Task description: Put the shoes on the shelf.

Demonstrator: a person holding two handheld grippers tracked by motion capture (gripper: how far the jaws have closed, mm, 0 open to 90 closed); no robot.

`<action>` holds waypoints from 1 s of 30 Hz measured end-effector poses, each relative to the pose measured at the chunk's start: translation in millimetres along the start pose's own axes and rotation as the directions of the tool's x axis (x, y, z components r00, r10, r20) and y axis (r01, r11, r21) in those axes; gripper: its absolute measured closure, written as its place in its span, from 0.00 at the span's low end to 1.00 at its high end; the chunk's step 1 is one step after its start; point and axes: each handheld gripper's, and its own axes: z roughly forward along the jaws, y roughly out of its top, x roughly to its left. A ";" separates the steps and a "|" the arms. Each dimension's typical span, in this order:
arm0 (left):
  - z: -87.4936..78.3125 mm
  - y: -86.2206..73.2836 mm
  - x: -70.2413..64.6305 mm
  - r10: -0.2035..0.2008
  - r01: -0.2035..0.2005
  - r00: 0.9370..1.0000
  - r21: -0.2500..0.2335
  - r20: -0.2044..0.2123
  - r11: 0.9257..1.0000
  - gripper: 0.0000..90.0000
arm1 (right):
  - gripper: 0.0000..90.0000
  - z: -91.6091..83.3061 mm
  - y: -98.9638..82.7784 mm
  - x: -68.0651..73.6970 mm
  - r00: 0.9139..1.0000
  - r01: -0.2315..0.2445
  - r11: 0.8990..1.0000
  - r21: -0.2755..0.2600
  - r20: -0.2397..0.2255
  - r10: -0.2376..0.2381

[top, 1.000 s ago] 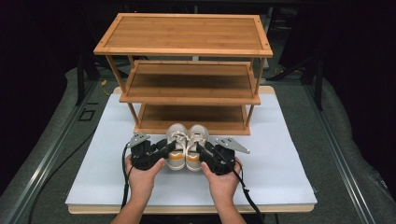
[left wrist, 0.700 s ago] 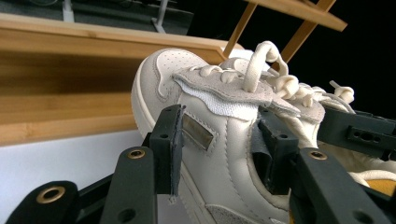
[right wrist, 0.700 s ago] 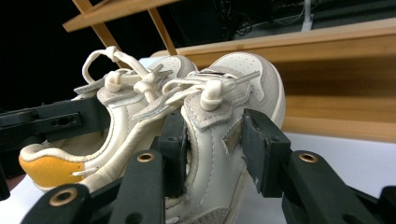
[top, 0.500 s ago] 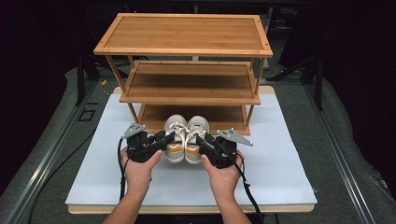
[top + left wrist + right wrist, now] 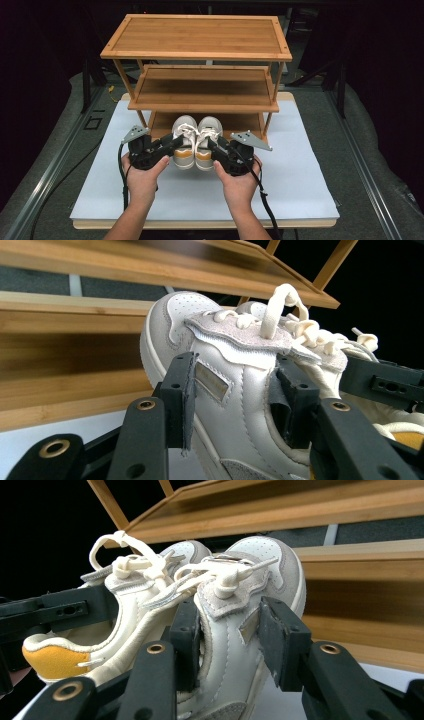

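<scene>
- A pair of white sneakers with tan heels sits side by side, toes toward the lowest tier of the bamboo shoe rack (image 5: 200, 55): left shoe (image 5: 183, 142), right shoe (image 5: 206, 142).
- They appear raised above the white board (image 5: 300, 175), just short of the bottom shelf (image 5: 245, 121), probably so both can go in together.
- The left gripper (image 5: 170, 146) is clamped on the left shoe's side wall, one jaw outside, one inside the collar.
- The right gripper (image 5: 216, 147) is clamped likewise on the right shoe.
- Each grip looks narrow, only leather-thick.
</scene>
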 end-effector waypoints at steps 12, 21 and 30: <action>0.5 19.1 -3.0 0.010 -0.010 1.000 -0.003 0.011 1.000 0.63 | 0.69 -1.6 14.3 -0.2 1.000 -0.010 1.000 -0.028 -0.016 0.009; 4.8 35.0 -6.2 0.010 -0.010 1.000 -0.014 0.016 1.000 0.63 | 0.69 -2.5 32.0 -1.6 1.000 -0.004 0.999 -0.032 -0.008 0.004; 11.5 47.8 -5.3 0.009 -0.008 1.000 -0.017 0.012 1.000 0.63 | 0.69 3.7 48.1 -4.1 1.000 0.014 0.999 -0.030 -0.009 -0.014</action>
